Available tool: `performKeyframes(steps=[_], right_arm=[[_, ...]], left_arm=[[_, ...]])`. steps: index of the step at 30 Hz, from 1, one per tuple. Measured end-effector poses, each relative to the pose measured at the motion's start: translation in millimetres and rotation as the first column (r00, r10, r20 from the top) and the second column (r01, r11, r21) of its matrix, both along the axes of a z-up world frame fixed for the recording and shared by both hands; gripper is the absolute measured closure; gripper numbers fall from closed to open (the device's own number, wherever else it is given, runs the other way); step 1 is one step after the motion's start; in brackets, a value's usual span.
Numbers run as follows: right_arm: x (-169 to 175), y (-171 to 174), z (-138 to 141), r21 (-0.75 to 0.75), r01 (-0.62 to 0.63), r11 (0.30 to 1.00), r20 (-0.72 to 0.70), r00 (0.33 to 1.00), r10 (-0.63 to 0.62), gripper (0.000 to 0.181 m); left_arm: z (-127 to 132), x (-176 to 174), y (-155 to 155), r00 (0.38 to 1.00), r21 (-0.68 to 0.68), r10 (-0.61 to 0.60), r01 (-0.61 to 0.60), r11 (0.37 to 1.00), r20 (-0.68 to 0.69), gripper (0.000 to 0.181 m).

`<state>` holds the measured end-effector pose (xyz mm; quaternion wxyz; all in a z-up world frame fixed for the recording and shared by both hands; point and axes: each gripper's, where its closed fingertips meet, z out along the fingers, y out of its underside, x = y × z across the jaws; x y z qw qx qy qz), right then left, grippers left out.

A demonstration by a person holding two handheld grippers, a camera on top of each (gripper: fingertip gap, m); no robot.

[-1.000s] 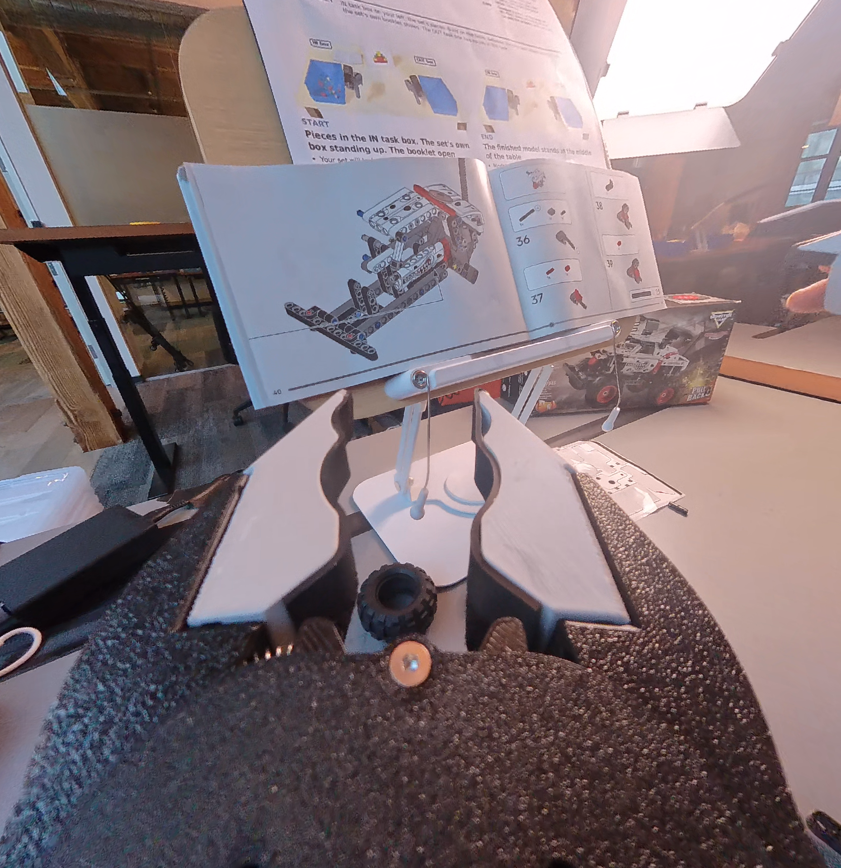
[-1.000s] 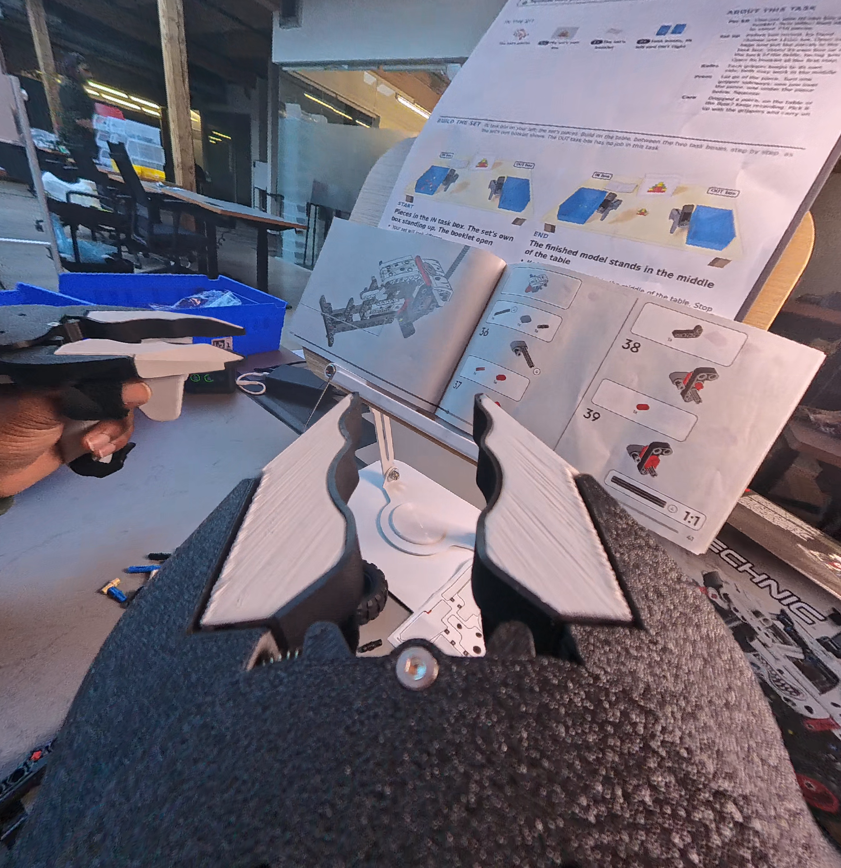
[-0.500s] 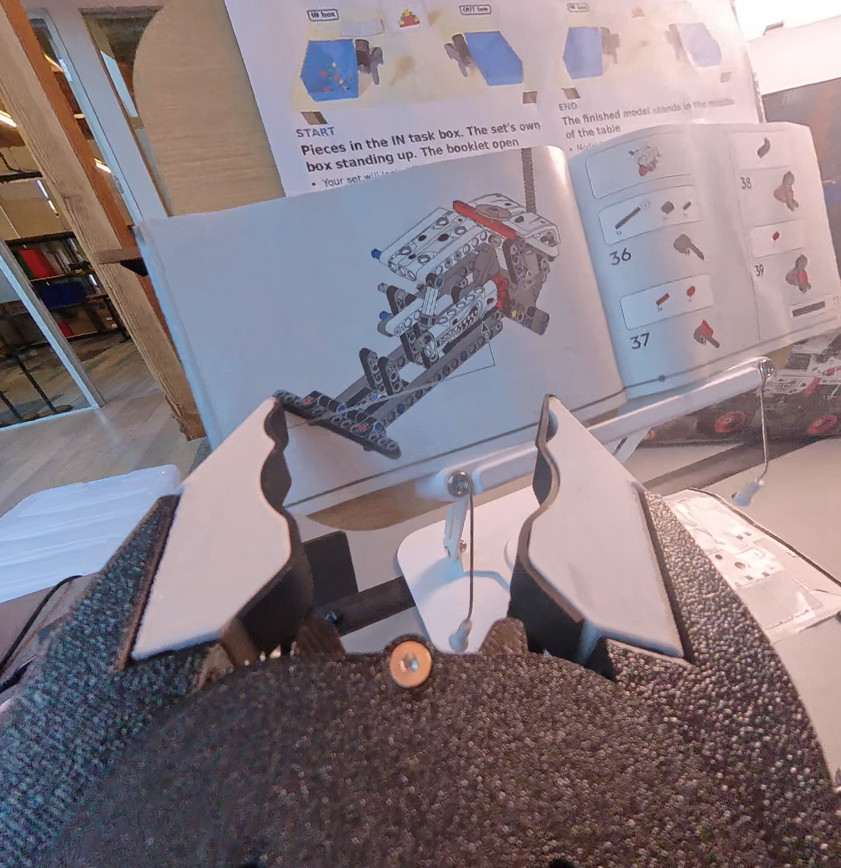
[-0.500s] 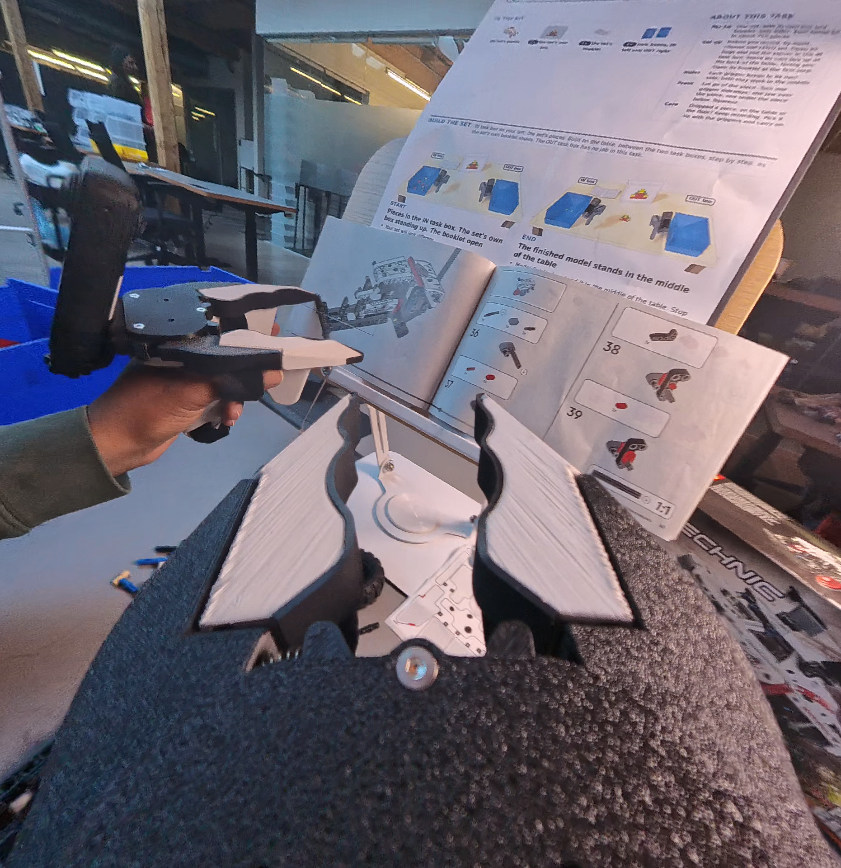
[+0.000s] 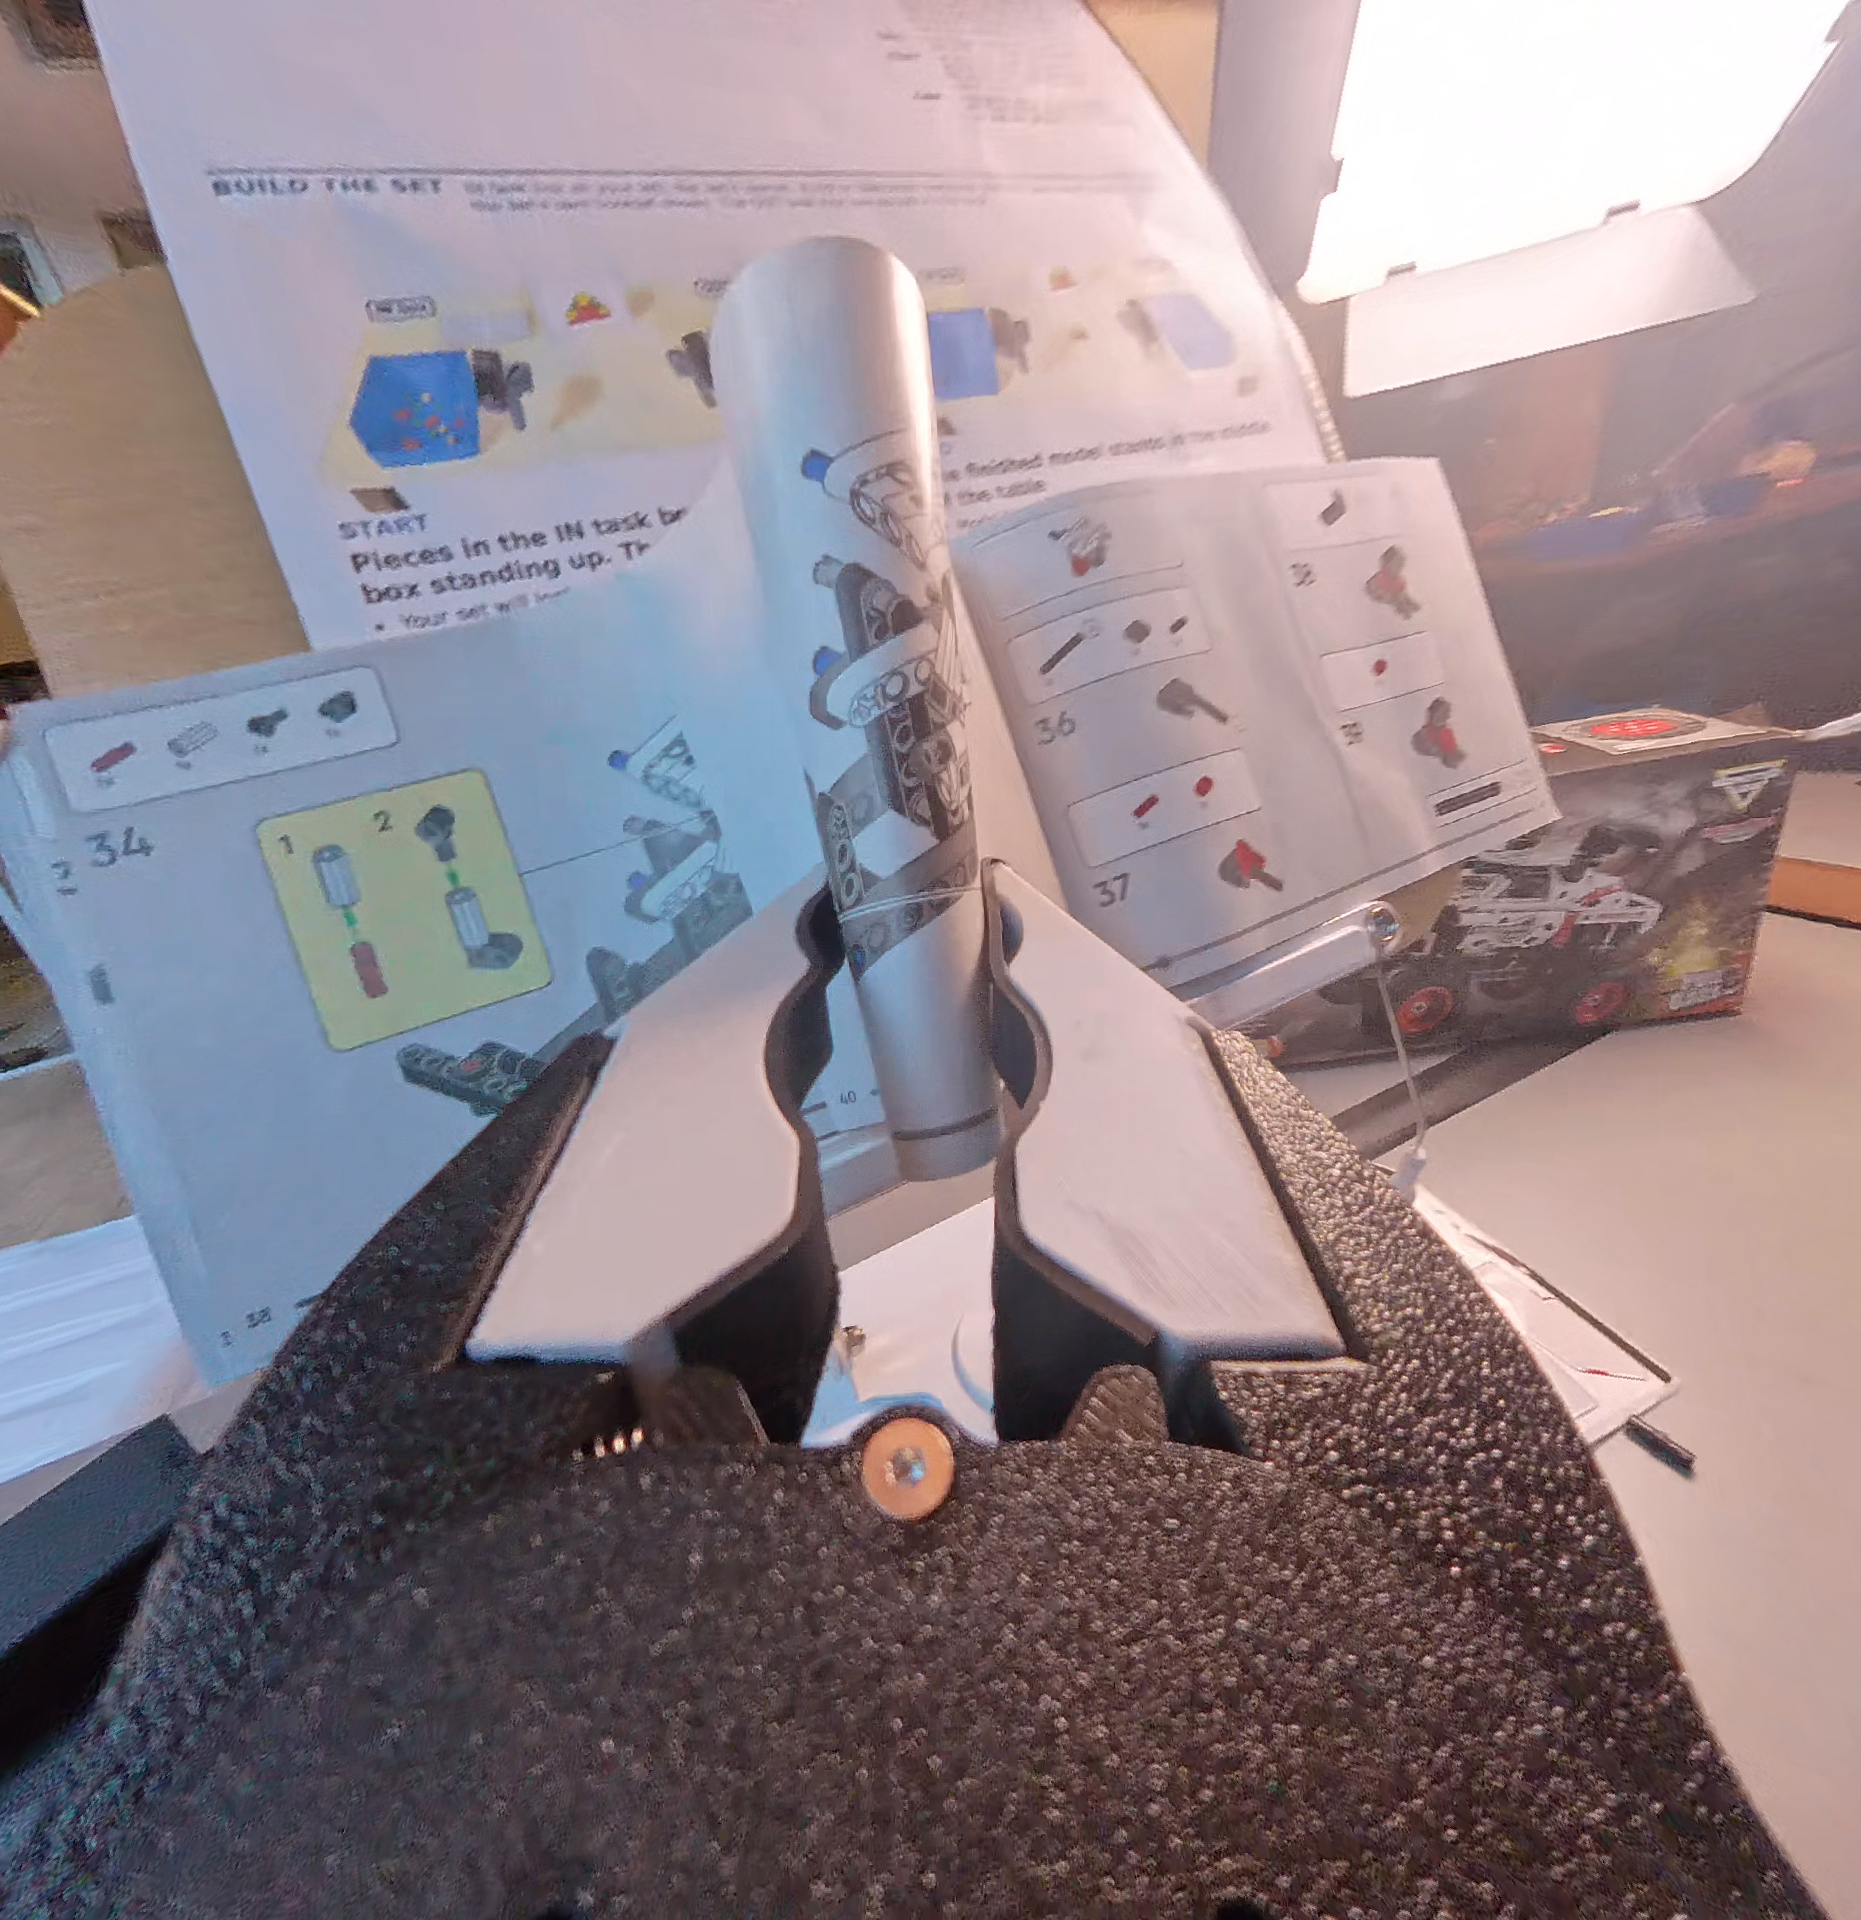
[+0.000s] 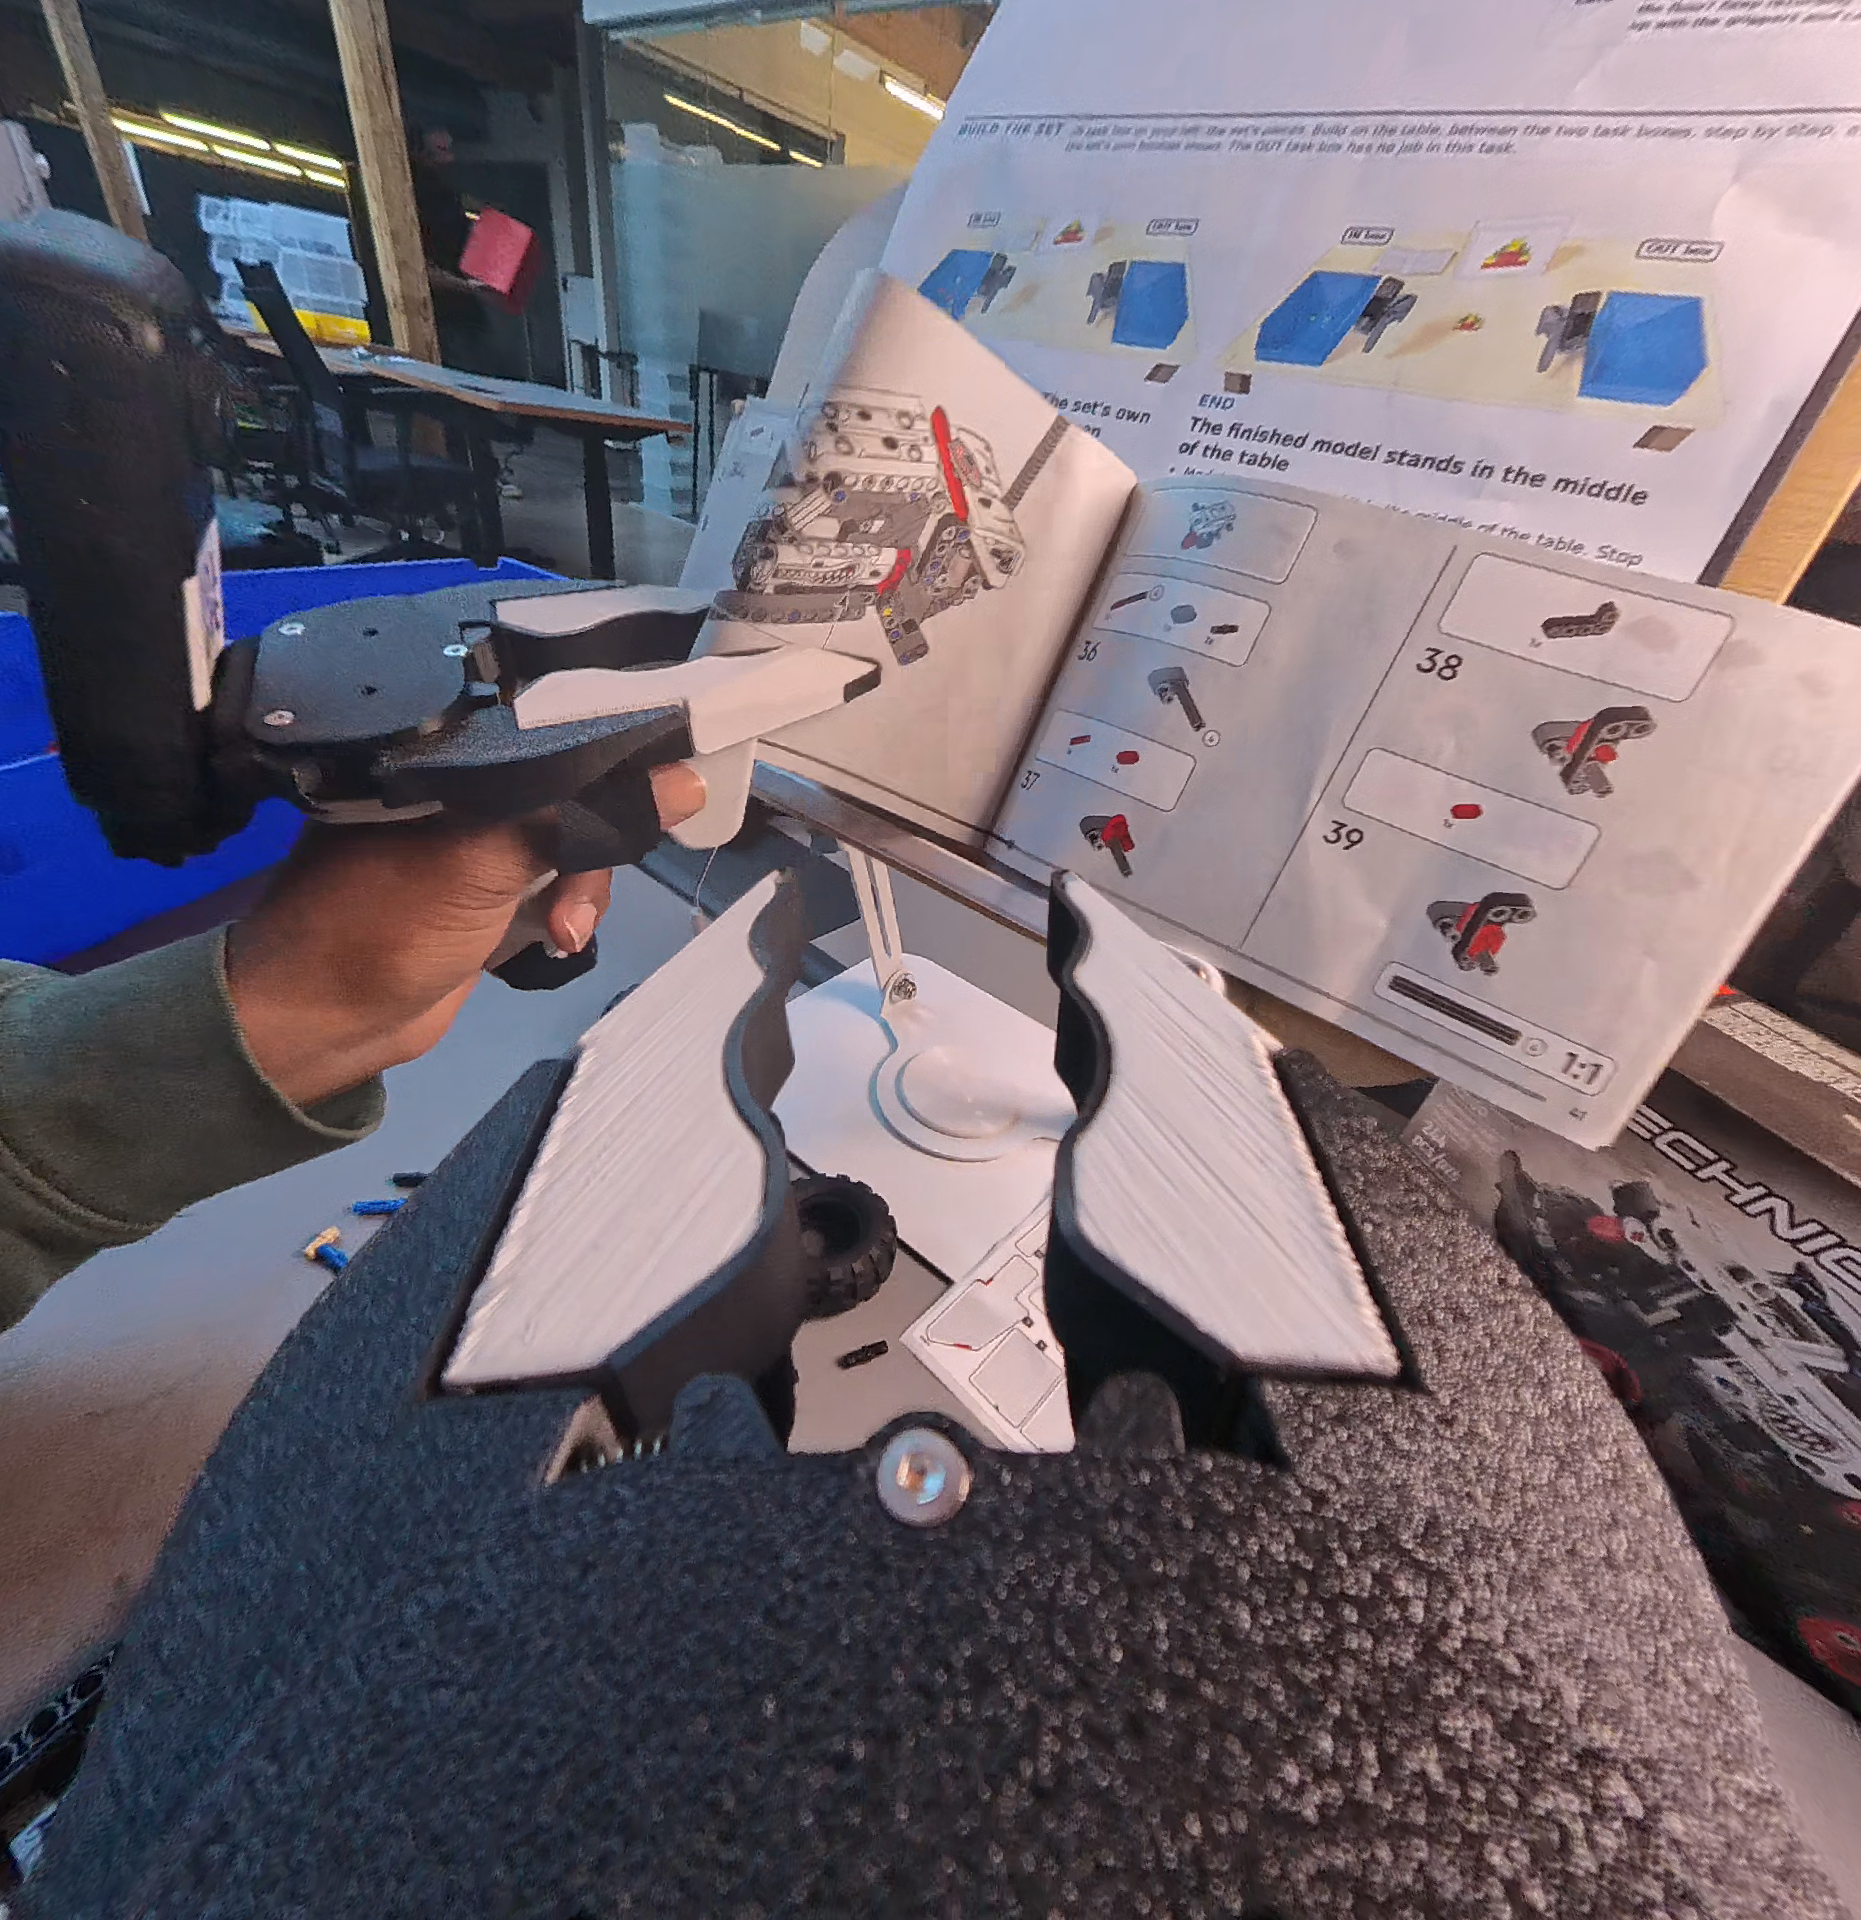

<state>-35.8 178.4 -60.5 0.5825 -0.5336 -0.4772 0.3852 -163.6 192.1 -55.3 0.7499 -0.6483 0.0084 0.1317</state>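
Left hand-held gripper [image 5: 905,914] sits at the centre of the left wrist view with its jaws narrowed onto a curled page [image 5: 884,748] of the instruction booklet [image 5: 1258,707]; the page stands up between the fingertips as a tall loop, and both tips appear to touch it. In the right wrist view the same hand-held gripper [image 6: 801,665] shows at middle left, held by a hand [image 6: 406,935] in a green sleeve [image 6: 95,1122], its fingers closed over the lower edge of that lifted page [image 6: 905,520]. The booklet lies open on a white stand [image 6: 957,1081], whose base rests on the worktop [image 6: 178,1351] at the centre of the frame. Right hand-held gripper [image 6: 915,914] fills the lower part of its own view, jaws moderately apart and empty, hovering above the stand's base. Below its left finger a small black tyre [image 6: 848,1236] lies on the worktop, with a tiny black pin [image 6: 864,1352] just beside it and a white sticker sheet [image 6: 999,1340] near, under the right finger. A large printed sheet [image 6: 1425,260] stands behind the booklet across the upper right. The set's box [image 5: 1591,894] stands at middle right of the left wrist view, behind the stand. Small blue and yellow pieces [image 6: 328,1247] lie on the worktop at lower left, and a blue bin [image 6: 32,831] sits at far left.
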Motion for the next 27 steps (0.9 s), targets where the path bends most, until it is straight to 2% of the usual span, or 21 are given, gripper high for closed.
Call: performKeyframes(steps=[3, 7, 10, 12, 13, 14, 16, 20, 23, 27], right_arm=[[-11.5, -9.7, -2.9, -0.039, -0.050, 0.998, 0.011, 0.999, 0.051, 0.129], [-25.0, -14.4, 21.3, -0.112, -0.102, 0.989, -0.045, 0.994, 0.097, 0.117], [-33.3, 7.3, 44.0, -0.176, -0.069, 0.982, -0.060, 0.996, 0.059, 0.111], [-42.0, 26.7, 42.2, -0.232, -0.042, 0.972, 0.008, 0.999, 0.045, 0.111], [-46.5, 36.1, 35.6, -0.238, -0.027, 0.971, 0.061, 0.997, 0.043, 0.114], [-48.8, 46.6, 29.2, -0.221, -0.006, 0.975, 0.105, 0.994, 0.030, 0.127], [-45.2, 70.9, 23.4, -0.172, 0.060, 0.983, 0.127, 0.991, -0.039, 0.155], [-30.3, 99.4, 23.4, -0.175, 0.093, 0.980, 0.077, 0.994, -0.081, 0.175], [-18.8, 118.5, 24.1, -0.160, 0.130, 0.979, 0.062, 0.991, -0.121, 0.171], [16.1, 162.7, 31.8, -0.115, 0.358, 0.927, 0.031, 0.934, -0.357, 0.153]], left_arm=[[5.4, 24.8, 2.7, 0.996, -0.006, -0.089, 0.089, 0.996, -0.008, 0.151], [8.6, 69.0, 5.8, 0.965, -0.015, -0.253, 0.252, 0.968, -0.063, 0.139], [-0.6, 96.3, 10.8, 0.934, -0.066, -0.336, 0.330, 0.942, -0.122, 0.126], [-9.5, 106.9, 13.0, 0.915, -0.114, -0.375, 0.361, 0.926, -0.148, 0.120], [-13.4, 109.8, 13.2, 0.909, -0.134, -0.386, 0.367, 0.920, -0.159, 0.119], [-15.7, 112.3, 12.3, 0.901, -0.145, -0.399, 0.377, 0.915, -0.169, 0.118], [-15.9, 110.8, 7.9, 0.899, -0.149, -0.401, 0.378, 0.914, -0.177, 0.118], [-14.2, 86.4, 0.4, 0.922, -0.155, -0.356, 0.334, 0.930, -0.151, 0.121], [-21.6, 64.0, 4.1, 0.942, -0.201, -0.324, 0.302, 0.932, -0.086, 0.122], [-32.1, 40.7, 11.2, 0.965, -0.259, -0.261, 0.243, 0.935, -0.037, 0.123]])
